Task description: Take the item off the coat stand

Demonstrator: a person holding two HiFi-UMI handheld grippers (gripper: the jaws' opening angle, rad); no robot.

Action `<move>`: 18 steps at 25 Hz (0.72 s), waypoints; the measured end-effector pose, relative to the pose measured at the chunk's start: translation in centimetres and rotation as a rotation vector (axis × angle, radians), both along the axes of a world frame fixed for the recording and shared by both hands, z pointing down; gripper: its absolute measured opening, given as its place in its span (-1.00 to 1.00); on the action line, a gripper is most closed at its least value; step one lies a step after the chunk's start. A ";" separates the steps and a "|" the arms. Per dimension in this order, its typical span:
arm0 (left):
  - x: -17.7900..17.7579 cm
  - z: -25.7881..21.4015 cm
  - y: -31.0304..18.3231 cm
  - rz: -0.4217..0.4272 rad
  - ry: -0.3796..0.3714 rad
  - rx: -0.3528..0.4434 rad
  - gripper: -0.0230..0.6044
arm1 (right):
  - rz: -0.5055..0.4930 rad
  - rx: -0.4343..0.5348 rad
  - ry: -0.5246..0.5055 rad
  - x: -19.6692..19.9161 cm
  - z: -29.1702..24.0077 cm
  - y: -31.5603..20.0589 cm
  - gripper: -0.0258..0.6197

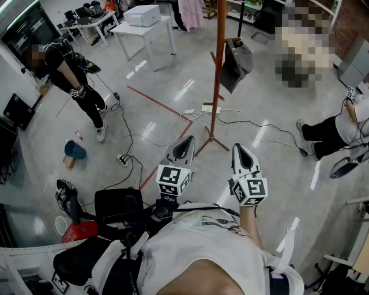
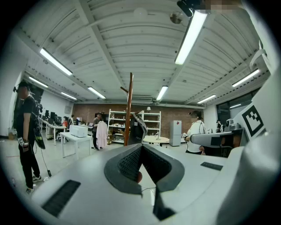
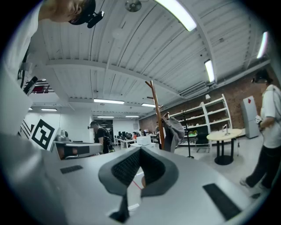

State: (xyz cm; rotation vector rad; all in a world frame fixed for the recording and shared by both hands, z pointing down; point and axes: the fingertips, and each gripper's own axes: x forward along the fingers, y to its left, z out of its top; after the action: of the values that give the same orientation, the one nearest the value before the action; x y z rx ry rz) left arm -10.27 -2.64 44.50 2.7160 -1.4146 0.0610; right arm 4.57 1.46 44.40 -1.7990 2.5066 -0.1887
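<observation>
Left claw (image 1: pixel 185 144) and right claw (image 1: pixel 240 151): both fully closed, pads together at the tips, nothing between them, touching nothing. They sit side by side in front of the person's chest, pointing toward the coat stand (image 1: pixel 218 69) but well apart from it. The dark grey item (image 1: pixel 235 62) hangs from a peg on the stand's right side in the head view, up the pole and clear of the floor. Both gripper views show it draped against the pole ahead. The stand is a brown wooden pole on splayed feet on a glossy grey floor (image 1: pixel 271 103), with red tape lines (image 1: pixel 158 103) and a white power strip (image 1: pixel 210 108) near its base. Room: open workshop with a ribbed white ceiling (image 2: pixel 131 44), strip lights (image 2: pixel 189 37), a brick back wall (image 2: pixel 88 112) and white shelving (image 2: pixel 149 125). A white bench (image 1: pixel 151 31) at far left carries a white box (image 1: pixel 142 15). A person in black (image 1: pixel 72 80) stands at left, another person (image 1: pixel 337 127) at right. There is a red basket (image 1: pixel 79 231) low left.
</observation>
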 end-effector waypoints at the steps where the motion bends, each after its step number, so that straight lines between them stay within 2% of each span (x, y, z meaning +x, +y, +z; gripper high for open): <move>1: 0.2 0.1 -0.2 0.002 0.001 -0.001 -0.92 | 0.003 -0.002 0.000 0.1 0.2 -0.2 -0.91; 18: 1.7 0.8 -0.2 -0.037 0.004 -0.017 -0.92 | -0.037 -0.005 -0.020 1.0 0.7 -1.1 -0.91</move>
State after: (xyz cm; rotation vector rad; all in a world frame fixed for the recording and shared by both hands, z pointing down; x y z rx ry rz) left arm -8.58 -2.86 45.29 2.6737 -1.4558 0.0656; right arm 5.59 0.38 45.11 -1.7442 2.5294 -0.2142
